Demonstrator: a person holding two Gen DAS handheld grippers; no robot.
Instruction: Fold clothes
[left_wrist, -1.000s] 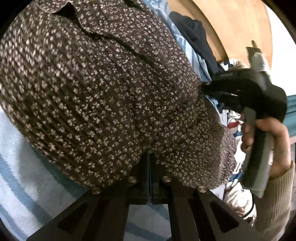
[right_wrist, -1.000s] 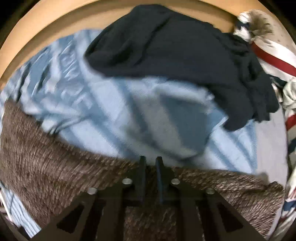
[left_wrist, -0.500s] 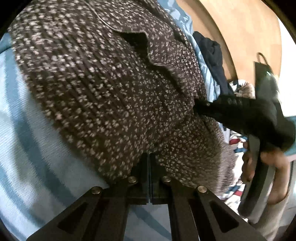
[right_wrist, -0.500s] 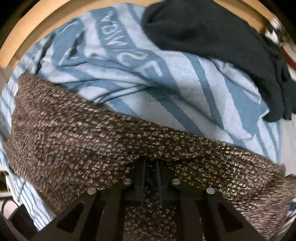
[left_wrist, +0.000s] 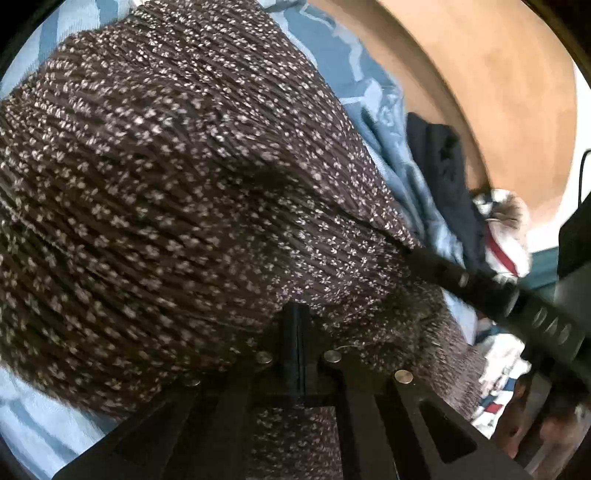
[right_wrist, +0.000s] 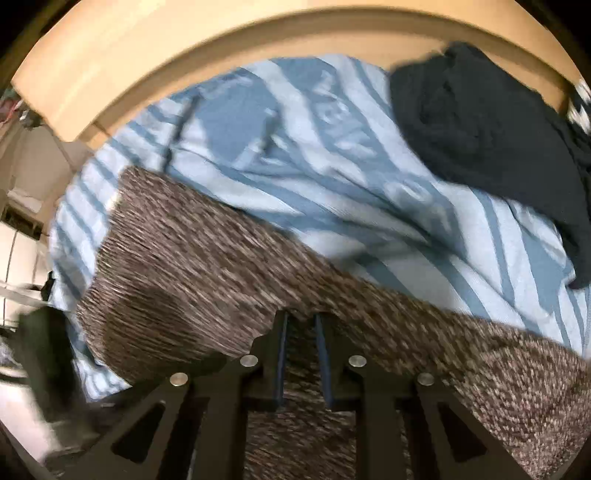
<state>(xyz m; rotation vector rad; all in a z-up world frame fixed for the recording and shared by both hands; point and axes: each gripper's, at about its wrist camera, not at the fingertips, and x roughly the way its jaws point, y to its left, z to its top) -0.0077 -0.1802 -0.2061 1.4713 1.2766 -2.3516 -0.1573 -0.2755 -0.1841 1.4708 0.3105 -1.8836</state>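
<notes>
The brown flecked garment (left_wrist: 177, 192) lies spread over a blue-and-white striped blanket (right_wrist: 332, 177), with its near edge gathered at both grippers. In the left wrist view the cloth fills most of the frame, bunched and draped over the fingertips. The left gripper (left_wrist: 296, 314) has its jaws pressed together, pinching a fold of the garment at that edge.

The right gripper (right_wrist: 300, 325) has just been opening its jaws — a narrow gap now stands between the blue-lined fingers (right_wrist: 280, 354), and the garment's edge lies in that gap; whether the pads still press the cloth cannot be told. In the left wrist view this gripper's black body reaches into the cloth from the right.

Beyond the garment's far edge the striped blanket runs bare up to a tan curved board (right_wrist: 184, 62). A dark navy garment (right_wrist: 491, 147) lies heaped at the blanket's far right, well apart from the brown one — near it, a red-and-white patterned cloth (left_wrist: 502, 236).
</notes>
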